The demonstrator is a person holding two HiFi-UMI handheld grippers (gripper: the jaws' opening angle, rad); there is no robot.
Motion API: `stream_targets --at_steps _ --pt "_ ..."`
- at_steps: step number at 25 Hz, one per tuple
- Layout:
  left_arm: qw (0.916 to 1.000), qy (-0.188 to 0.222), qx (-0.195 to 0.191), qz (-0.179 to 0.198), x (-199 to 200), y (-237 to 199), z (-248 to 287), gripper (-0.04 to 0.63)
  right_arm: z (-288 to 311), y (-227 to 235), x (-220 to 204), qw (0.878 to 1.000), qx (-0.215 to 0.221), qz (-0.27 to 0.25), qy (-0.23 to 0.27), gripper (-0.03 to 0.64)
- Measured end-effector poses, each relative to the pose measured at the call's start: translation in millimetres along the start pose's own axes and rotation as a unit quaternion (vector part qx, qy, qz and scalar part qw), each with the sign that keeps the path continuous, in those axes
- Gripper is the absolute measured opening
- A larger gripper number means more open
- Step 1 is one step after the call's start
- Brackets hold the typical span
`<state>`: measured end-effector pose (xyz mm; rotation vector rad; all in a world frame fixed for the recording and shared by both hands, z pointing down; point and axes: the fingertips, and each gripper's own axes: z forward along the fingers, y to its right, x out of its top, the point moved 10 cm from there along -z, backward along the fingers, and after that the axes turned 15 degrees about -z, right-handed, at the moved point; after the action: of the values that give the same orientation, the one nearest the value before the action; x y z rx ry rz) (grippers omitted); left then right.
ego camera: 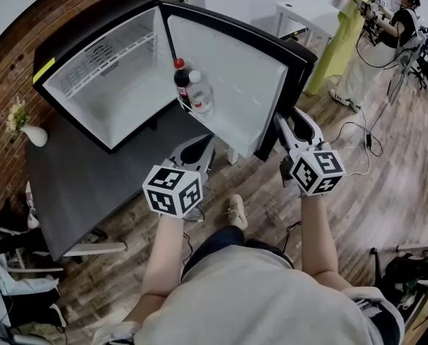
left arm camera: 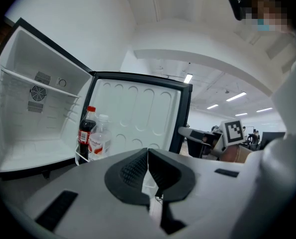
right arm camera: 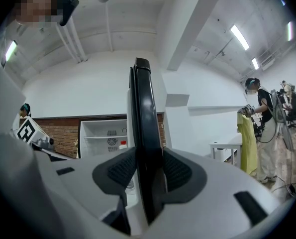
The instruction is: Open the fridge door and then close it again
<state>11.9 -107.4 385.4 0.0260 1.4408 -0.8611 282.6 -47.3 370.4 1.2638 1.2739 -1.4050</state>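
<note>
Two bottles (ego camera: 192, 86) standing in rack (left arm camera: 79, 158) of open fridge door (ego camera: 235, 70); right gripper (right arm camera: 147, 171) fingers clamping door edge; left gripper (left arm camera: 148, 163) fingers pressing together, empty.

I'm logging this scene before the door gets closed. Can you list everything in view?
fridge: one, black outside, white inside, on the table, open
fridge door: one, white lining, swung wide
dark bottle: one, red cap, door shelf
clear bottle: one, white cap, beside the dark one
table: one, dark grey, by the brick wall
vase: one, white, with flowers, table's left edge
side table: one, white, background
cloth: one, yellow-green, background
other person: one, top right
left gripper: one, shut, empty, facing the fridge
right gripper: one, clamped on the door's edge
</note>
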Motion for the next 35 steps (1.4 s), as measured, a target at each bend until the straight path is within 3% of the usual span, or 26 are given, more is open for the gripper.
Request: stream_targets --at_steps 8,17,28,35 --pt "0.9997 0.005 0.012 -0.023 -11.0 0.4 -12.5 0.008 -7.4 -1.6 0.0 1.000 0.002 0.003 0.003 0.147" --pt "0.9998 0.012 0.008 -0.013 -12.0 6.0 -23.5 0.008 -11.1 -18.1 1.3 1.000 0.021 0.004 -0.002 0.149" --pt "0.9999 0.008 0.005 -0.009 -22.0 19.9 -36.4 0.008 -20.2 -46.4 3.4 0.997 0.074 0.003 -0.005 0.152" --pt "0.9995 0.017 0.024 -0.011 -21.8 17.3 -51.5 0.008 -19.7 -74.6 4.5 0.989 0.148 0.013 -0.004 0.164"
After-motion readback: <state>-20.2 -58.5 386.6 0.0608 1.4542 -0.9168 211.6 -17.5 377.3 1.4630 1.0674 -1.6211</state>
